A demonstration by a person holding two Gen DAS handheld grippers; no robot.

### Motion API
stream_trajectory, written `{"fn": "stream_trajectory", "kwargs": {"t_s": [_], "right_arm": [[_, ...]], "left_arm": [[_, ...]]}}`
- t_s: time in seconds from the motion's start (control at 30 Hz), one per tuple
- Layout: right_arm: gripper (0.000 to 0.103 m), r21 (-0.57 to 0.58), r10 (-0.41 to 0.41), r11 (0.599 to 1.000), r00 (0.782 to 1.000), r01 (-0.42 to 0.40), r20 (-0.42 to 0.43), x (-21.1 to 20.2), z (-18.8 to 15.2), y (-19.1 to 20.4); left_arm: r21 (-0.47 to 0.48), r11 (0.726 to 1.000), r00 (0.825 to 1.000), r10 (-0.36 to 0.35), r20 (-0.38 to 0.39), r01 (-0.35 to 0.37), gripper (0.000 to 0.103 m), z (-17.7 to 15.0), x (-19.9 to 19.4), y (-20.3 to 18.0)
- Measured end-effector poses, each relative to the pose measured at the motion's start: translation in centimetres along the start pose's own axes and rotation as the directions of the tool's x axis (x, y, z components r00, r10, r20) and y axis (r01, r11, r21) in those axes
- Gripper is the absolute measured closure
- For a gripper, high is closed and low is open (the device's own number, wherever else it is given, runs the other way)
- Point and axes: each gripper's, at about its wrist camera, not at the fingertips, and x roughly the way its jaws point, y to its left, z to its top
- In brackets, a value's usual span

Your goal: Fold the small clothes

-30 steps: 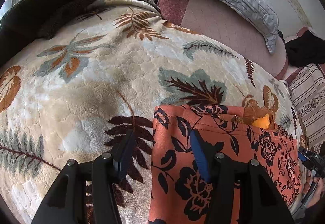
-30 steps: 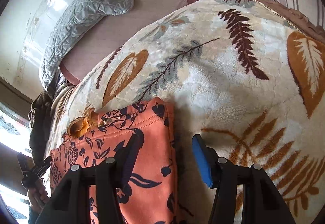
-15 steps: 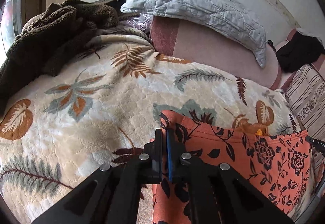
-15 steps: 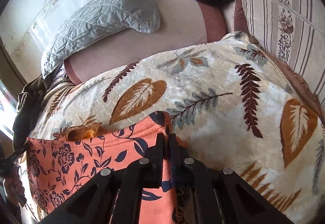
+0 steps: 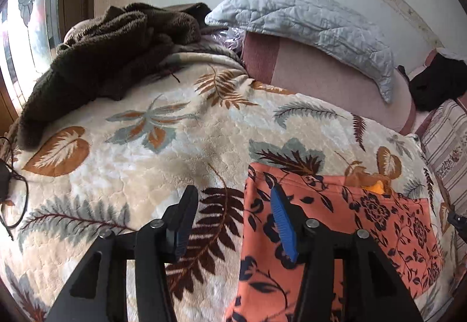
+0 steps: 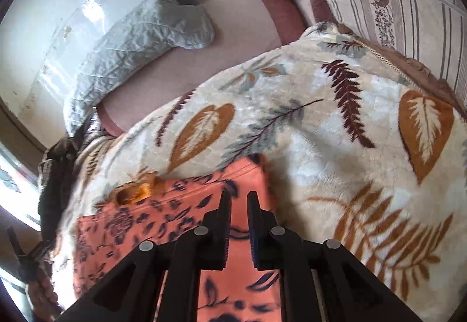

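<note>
An orange garment with a dark floral print (image 5: 335, 222) lies flat on the leaf-patterned blanket (image 5: 163, 152). My left gripper (image 5: 233, 211) is open over the garment's left edge, empty, with the blue-padded finger above the cloth. In the right wrist view the same garment (image 6: 181, 214) lies under my right gripper (image 6: 239, 205), whose jaws stand a narrow gap apart above the cloth's right part, holding nothing that I can see. An orange-yellow patch (image 6: 134, 193) shows at the garment's far edge.
A brown fleece heap (image 5: 108, 53) lies at the far left. A grey quilted pillow (image 5: 309, 21) rests on a pink cushion (image 5: 321, 80) by the wall. A striped cushion (image 6: 394, 1) and a black cloth (image 5: 437, 82) lie to the right. A black cable (image 5: 11, 190) is at the left edge.
Both grippers were shut on the garment's corners half a second ago. The left has opened wide and let go; the right has opened slightly. The garment lies flat again.
</note>
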Motion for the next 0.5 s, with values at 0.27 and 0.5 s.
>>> {"fn": "stream_trajectory", "kwargs": {"t_s": [0.27,0.5], "right_arm": [[0.072,0.143,0.167,0.979,0.973,-0.145,-0.157,0.7,-10.0,0.1],[0.047,0.189,0.159,0.972,0.984,-0.142,-0.075,-1.7,-10.2,-1.7]], "left_arm": [[0.048,0.998,0.996,0.039,-0.084,-0.035,0.043,-8.7,-1.5,-1.6],[0.05,0.991,0.986,0.131,-0.104,-0.126,0.043,-9.4,-1.1,-1.0]]}}
